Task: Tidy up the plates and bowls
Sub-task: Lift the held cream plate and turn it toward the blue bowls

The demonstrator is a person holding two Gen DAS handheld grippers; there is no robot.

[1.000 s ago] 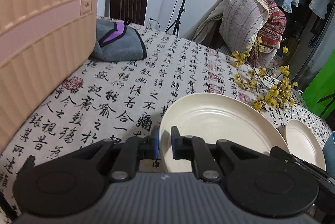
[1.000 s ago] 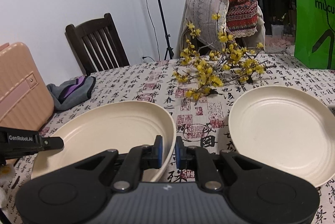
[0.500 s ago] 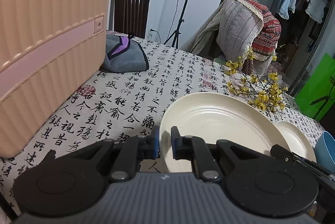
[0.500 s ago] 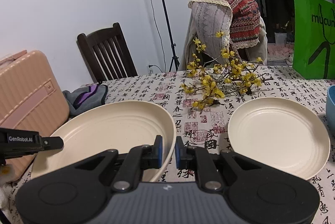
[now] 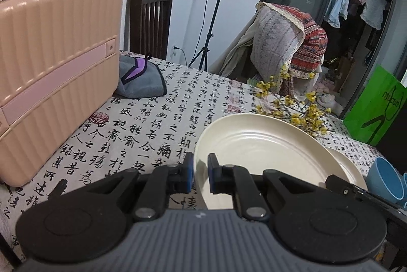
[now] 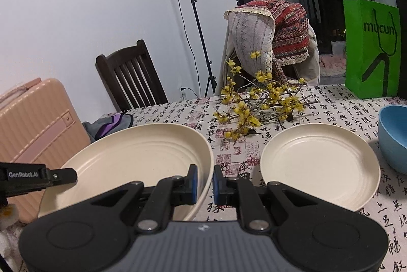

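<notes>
Both grippers have risen w/ the big cream plate (image 6: 132,157) since the earlier frame; more suitcase (image 5: 51,73) and wall now show. Left gripper (image 5: 201,176) is clenched on the plate's left rim, right gripper (image 6: 203,183) on its right rim, so the plate hangs between them, above the tablecloth (image 5: 152,124). Second plate (image 6: 318,165) lies just beside, blue bowl (image 6: 393,137) beyond. Risk: thin edge grips; if hands drift apart or tilt unevenly, the rim may slip out. Yellow branches (image 6: 257,104) are near enough to snag.

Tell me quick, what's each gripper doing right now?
Left gripper: shut on the large cream plate's rim.
Right gripper: shut on the same plate's opposite rim.
</notes>
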